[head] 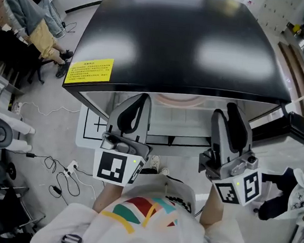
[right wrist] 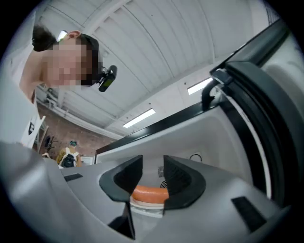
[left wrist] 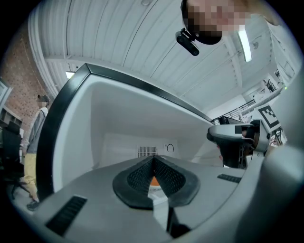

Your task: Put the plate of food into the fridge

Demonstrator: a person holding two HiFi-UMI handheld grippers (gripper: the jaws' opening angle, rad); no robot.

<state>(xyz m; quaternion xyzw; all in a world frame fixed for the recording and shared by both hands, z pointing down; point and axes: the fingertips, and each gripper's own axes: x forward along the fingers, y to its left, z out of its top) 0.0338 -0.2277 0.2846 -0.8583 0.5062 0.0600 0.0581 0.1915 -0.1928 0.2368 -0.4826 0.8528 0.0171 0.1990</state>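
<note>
The black-topped fridge point(head: 185, 42) stands open in front of me, and both grippers reach into its white compartment point(left wrist: 123, 123). Just under the fridge's top edge in the head view, a pale plate point(head: 177, 100) shows between the two grippers. My left gripper point(head: 138, 98) point(left wrist: 153, 163) has its jaws drawn together on the plate's rim point(left wrist: 154, 192), with a sliver of orange food behind. My right gripper point(head: 231, 107) point(right wrist: 153, 166) is open. An orange sausage point(right wrist: 149, 193) on the white plate point(right wrist: 147, 207) lies across the gap between its jaws.
The fridge door point(head: 299, 131) hangs open at the right, its dark gasket point(right wrist: 256, 118) close to my right gripper. A yellow label point(head: 90, 70) is on the fridge top. People point(head: 29, 12) sit at the back left. Cables point(head: 63, 174) lie on the floor.
</note>
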